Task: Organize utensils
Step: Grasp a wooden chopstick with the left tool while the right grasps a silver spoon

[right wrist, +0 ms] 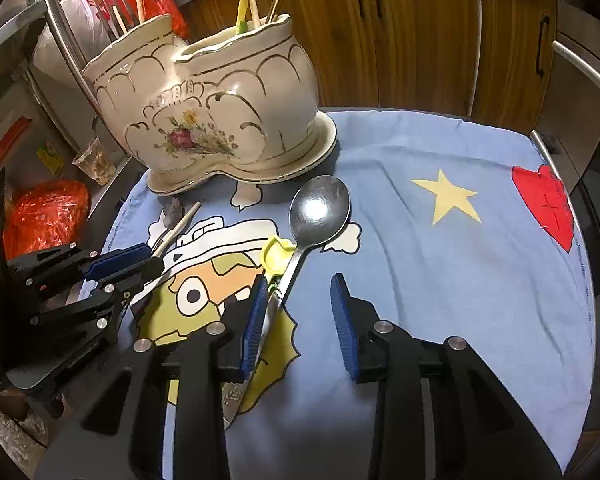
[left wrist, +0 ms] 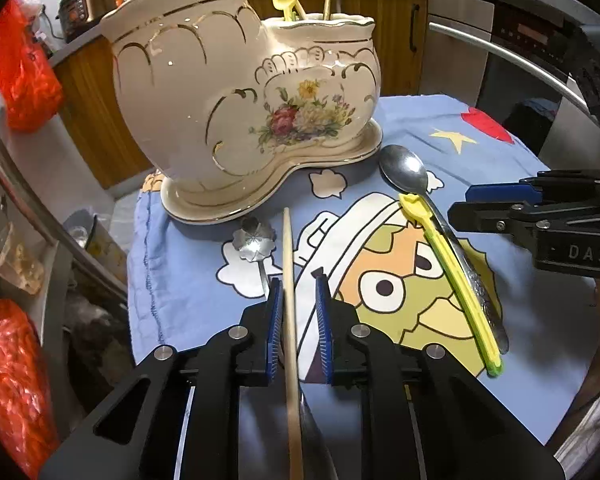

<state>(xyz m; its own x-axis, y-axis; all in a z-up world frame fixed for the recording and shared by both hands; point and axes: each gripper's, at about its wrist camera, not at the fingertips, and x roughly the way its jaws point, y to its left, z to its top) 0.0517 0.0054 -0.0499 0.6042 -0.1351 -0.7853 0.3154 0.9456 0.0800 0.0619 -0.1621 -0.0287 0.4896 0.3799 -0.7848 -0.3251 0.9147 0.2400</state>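
A cream ceramic utensil holder (left wrist: 236,112) with two compartments stands at the back of the table; it also shows in the right wrist view (right wrist: 220,112) and holds forks, chopsticks and a yellow spoon. My left gripper (left wrist: 298,292) is open, its blue pads on either side of a wooden chopstick (left wrist: 288,264) lying on the cloth. A small flower-shaped metal spoon (left wrist: 254,240) lies just left of it. My right gripper (right wrist: 300,296) is open above the cloth, its left pad beside the handle of a large steel spoon (right wrist: 320,208) and a yellow plastic spoon (right wrist: 276,254).
A blue cartoon cloth (right wrist: 440,260) covers the table. Red plastic bags (left wrist: 16,380) and clutter sit off the left edge. A curved metal rail (left wrist: 520,60) and wooden cabinets (right wrist: 420,40) stand behind.
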